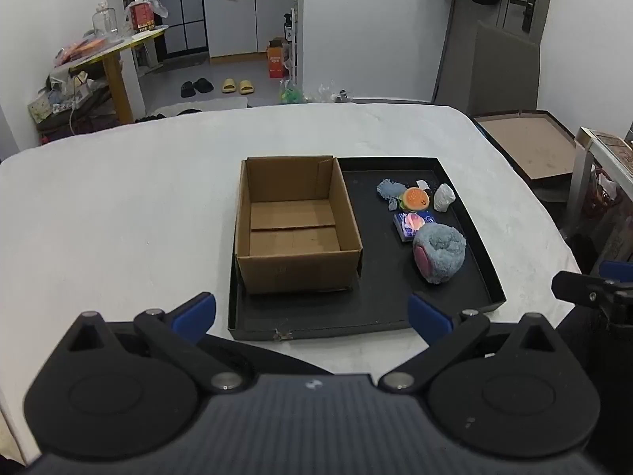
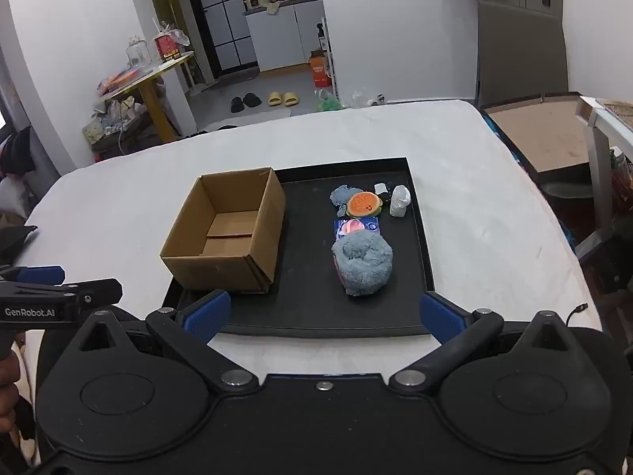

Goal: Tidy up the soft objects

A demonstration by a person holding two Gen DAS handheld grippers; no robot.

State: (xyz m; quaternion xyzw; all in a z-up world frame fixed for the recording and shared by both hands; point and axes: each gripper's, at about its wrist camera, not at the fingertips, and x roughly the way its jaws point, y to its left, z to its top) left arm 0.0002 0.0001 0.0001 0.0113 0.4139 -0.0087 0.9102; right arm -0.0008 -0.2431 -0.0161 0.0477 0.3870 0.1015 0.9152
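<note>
On the white-covered table we hold the left gripper and right gripper wide apart and empty, nothing packed yet, so next we reach the fluffy blue toy right of the empty cardboard box.

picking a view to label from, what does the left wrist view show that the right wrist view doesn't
Only the left wrist view: the left gripper head-on with its fingers spread wide, nothing between them, and the pink end of the plush.

Only the right wrist view: the right gripper head-on, equally wide and empty, plus the left gripper from the side, with a printed label, and part of a hand at the left edge.

Both: the empty box in the tray, the plush, the burger toy, a blue packet and a white lump.
</note>
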